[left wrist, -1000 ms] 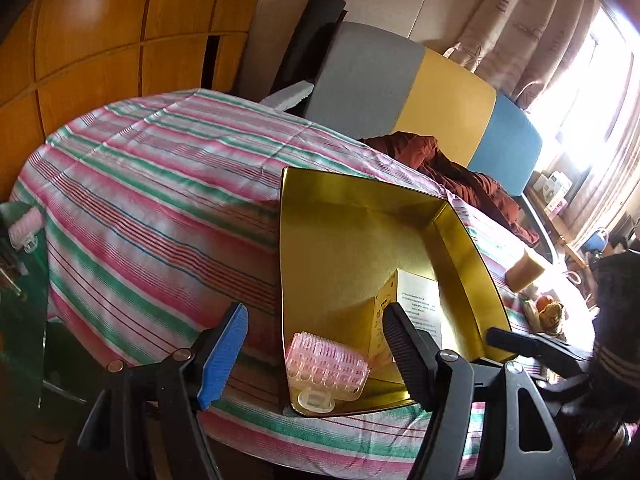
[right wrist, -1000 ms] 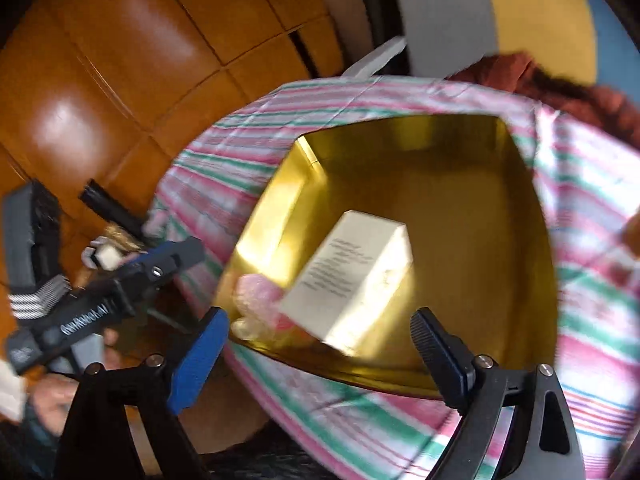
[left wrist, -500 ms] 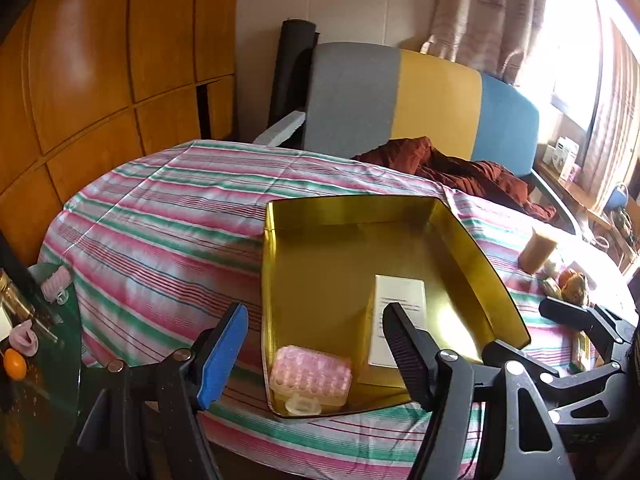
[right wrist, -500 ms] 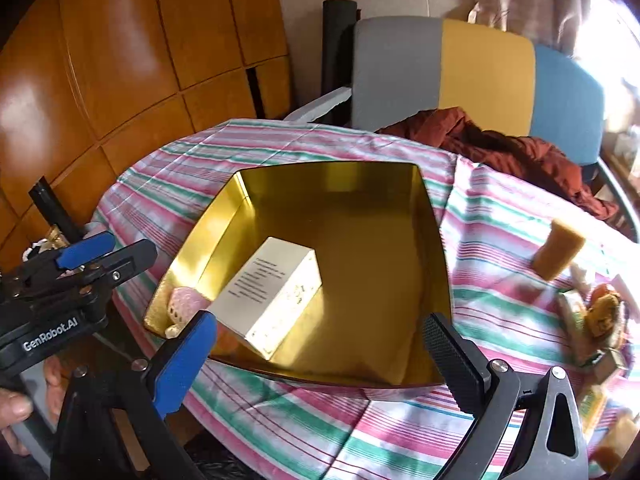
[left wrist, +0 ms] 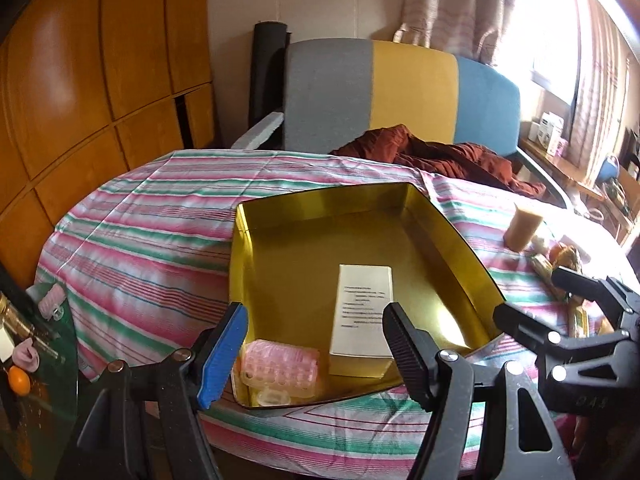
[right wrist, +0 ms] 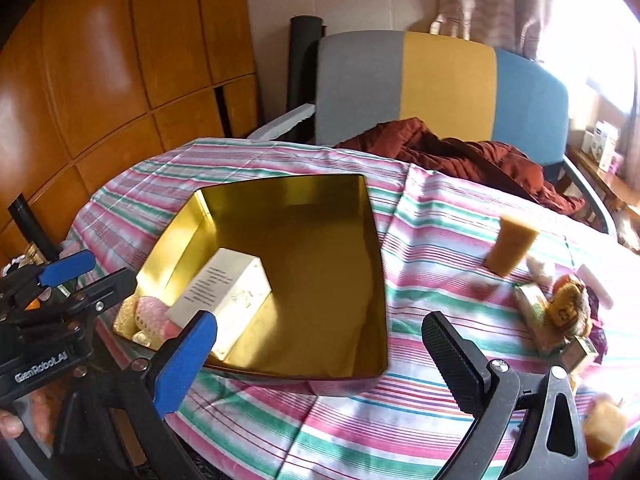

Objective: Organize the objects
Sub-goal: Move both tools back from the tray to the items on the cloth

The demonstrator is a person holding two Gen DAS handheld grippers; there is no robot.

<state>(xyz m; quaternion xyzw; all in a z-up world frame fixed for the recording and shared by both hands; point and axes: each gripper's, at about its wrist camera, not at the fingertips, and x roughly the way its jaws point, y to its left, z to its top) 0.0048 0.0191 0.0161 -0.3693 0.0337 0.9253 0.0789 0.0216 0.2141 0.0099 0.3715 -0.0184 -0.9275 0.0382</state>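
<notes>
pink case (right wrist: pixel 152 314) half hidden by box (right wrist: pixel 224 300)

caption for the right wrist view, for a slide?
Open right gripper over striped table: gold tray holding white box, pink roller.

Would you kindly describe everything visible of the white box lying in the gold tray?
The white box is an oblong carton, apparently cardboard, lying flat on the floor of the gold tray near its front edge. Its top face is white with several lines of small dark print, too small to read; in the right wrist view its side shows a faint pale pattern. It looks closed and undamaged. The pink bumpy plastic item lies right beside it, possibly touching. Neither tool touches the box.
</notes>
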